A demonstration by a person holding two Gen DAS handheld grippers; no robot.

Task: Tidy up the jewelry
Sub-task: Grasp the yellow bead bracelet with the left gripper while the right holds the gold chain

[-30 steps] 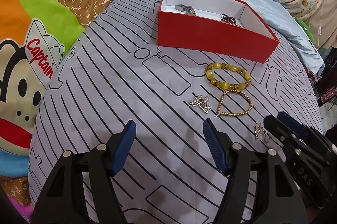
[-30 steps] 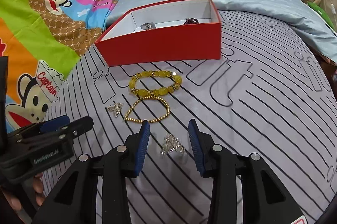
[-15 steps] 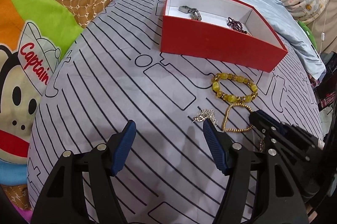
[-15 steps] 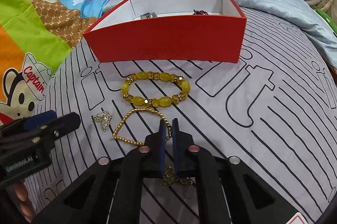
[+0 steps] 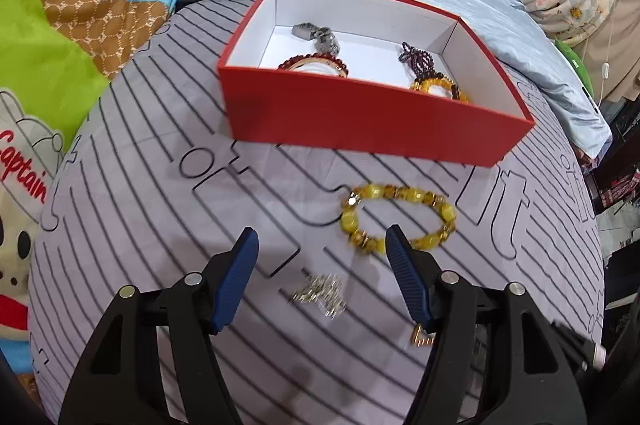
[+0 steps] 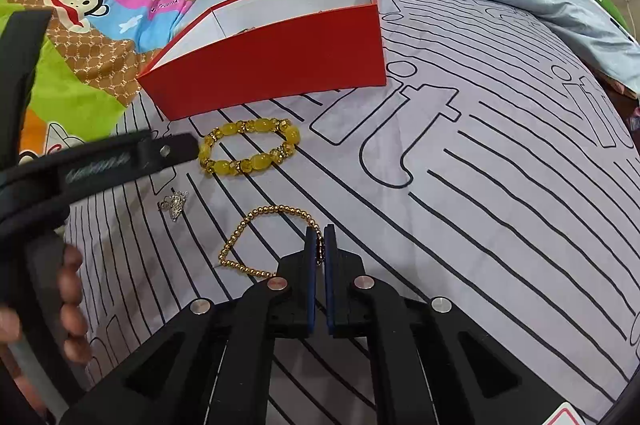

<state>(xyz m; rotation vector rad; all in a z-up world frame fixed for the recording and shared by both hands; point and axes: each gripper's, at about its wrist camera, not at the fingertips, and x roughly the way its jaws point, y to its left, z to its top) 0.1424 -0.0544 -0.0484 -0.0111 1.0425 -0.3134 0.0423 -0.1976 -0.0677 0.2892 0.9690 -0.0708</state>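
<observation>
Left wrist view: the left gripper (image 5: 320, 267) is held with its fingers (image 5: 236, 277) apart and empty. A silver trinket (image 5: 322, 293) lies on the bed cover (image 5: 140, 225) between them, seemingly lined up for a grasp. The yellow bead bracelet (image 5: 396, 221) lies just beyond the right finger, the red box (image 5: 360, 121) farther ahead, with several pieces already inside.

Right wrist view: the right gripper (image 6: 319, 245) has its fingers together, clamped on the gold bead chain (image 6: 256, 241), whose loop trails to their left on the cover, presumably for carrying to the box.

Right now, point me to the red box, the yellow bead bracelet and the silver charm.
red box (image 5: 360, 117), left wrist view, front wall.
yellow bead bracelet (image 6: 262, 125), right wrist view, a far-side bead.
silver charm (image 5: 322, 291), left wrist view, its middle.
</observation>
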